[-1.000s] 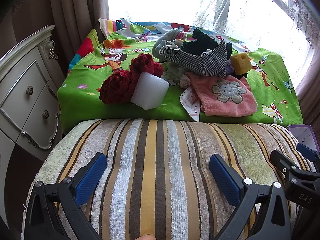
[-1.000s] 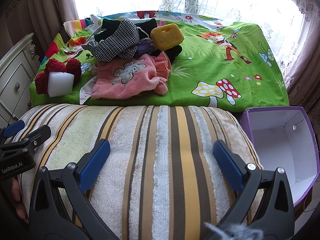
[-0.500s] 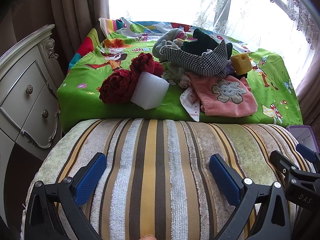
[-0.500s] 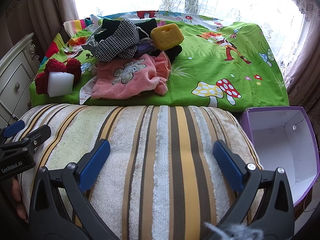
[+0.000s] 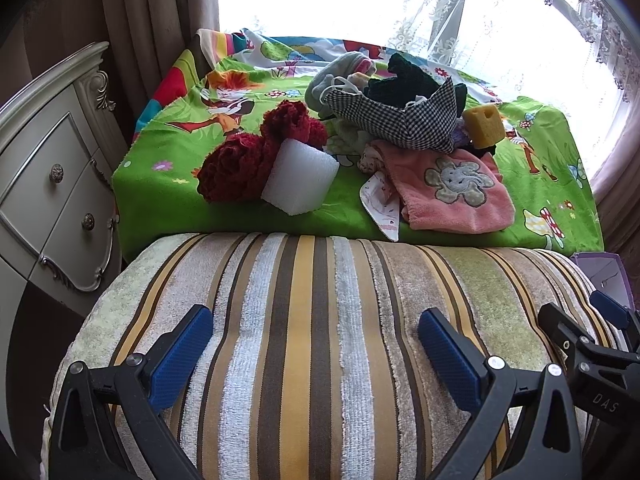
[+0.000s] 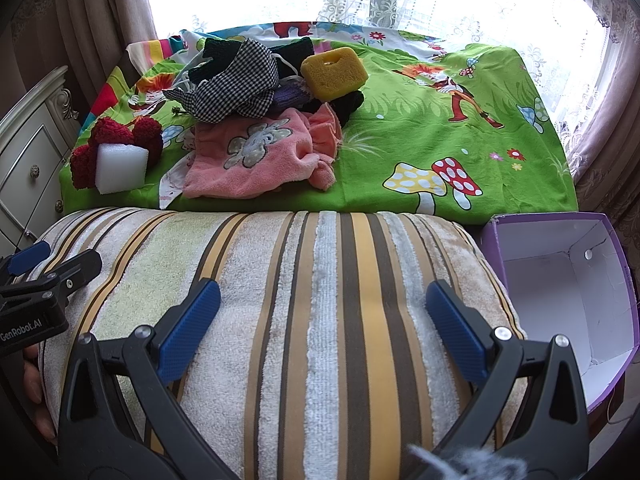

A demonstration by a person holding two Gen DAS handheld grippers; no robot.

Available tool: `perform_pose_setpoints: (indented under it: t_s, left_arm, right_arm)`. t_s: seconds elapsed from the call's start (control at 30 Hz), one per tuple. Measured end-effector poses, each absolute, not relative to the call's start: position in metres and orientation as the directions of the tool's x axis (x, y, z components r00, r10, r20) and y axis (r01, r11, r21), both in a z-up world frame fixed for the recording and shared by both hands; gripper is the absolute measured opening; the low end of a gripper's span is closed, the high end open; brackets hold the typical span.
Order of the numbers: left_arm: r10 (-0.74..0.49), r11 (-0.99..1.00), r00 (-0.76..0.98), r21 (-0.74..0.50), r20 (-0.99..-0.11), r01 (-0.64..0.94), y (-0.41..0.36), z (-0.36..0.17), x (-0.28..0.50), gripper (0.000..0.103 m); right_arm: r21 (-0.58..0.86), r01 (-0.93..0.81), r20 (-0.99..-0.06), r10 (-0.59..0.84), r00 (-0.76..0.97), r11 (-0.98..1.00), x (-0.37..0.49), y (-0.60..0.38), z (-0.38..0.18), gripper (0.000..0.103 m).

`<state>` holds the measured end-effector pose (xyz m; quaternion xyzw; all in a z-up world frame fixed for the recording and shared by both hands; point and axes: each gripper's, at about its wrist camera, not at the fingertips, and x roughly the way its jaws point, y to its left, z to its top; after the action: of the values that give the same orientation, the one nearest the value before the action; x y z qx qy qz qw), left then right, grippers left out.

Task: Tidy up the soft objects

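Note:
A pile of soft things lies on the green cartoon cloth (image 5: 168, 184): a dark red knitted piece (image 5: 240, 164), a white foam block (image 5: 298, 182), a pink towel (image 5: 452, 188), a checked cloth (image 5: 400, 120) and a yellow sponge (image 5: 482, 124). They also show in the right wrist view: foam block (image 6: 120, 166), pink towel (image 6: 248, 160), sponge (image 6: 334, 72). My left gripper (image 5: 316, 356) and right gripper (image 6: 324, 332) are both open and empty, held low over a striped towel-covered cushion (image 5: 320, 320), short of the pile.
An open purple box (image 6: 560, 284) with a white inside stands at the right of the cushion. A white carved dresser (image 5: 44, 184) stands at the left. Curtains and a bright window lie behind the cloth.

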<state>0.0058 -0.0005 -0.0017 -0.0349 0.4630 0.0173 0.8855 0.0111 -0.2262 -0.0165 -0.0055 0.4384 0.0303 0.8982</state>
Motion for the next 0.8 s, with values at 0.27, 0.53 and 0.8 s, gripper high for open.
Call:
perform_pose_setpoints:
  t_s: [0.27, 0.53, 0.8]
  left_arm:
    - [-0.009, 0.996, 0.570, -0.057, -0.821, -0.066, 0.001, -0.002, 0.005, 0.103]
    - [-0.036, 0.995, 0.579, -0.085, -0.814, -0.057, 0.005, 0.000, 0.003, 0.103]
    - [-0.062, 0.987, 0.610, -0.140, -0.790, -0.082, 0.021, 0.009, 0.009, 0.082]
  right_arm:
    - [0.019, -0.058, -0.773, 0.052, 0.632, 0.998, 0.009, -0.226, -0.017, 0.103]
    - [-0.003, -0.058, -0.774, 0.034, 0.632, 0.998, 0.010, -0.222, -0.019, 0.103]
    - [-0.034, -0.052, -0.785, 0.005, 0.619, 0.998, 0.019, -0.216, -0.021, 0.103]
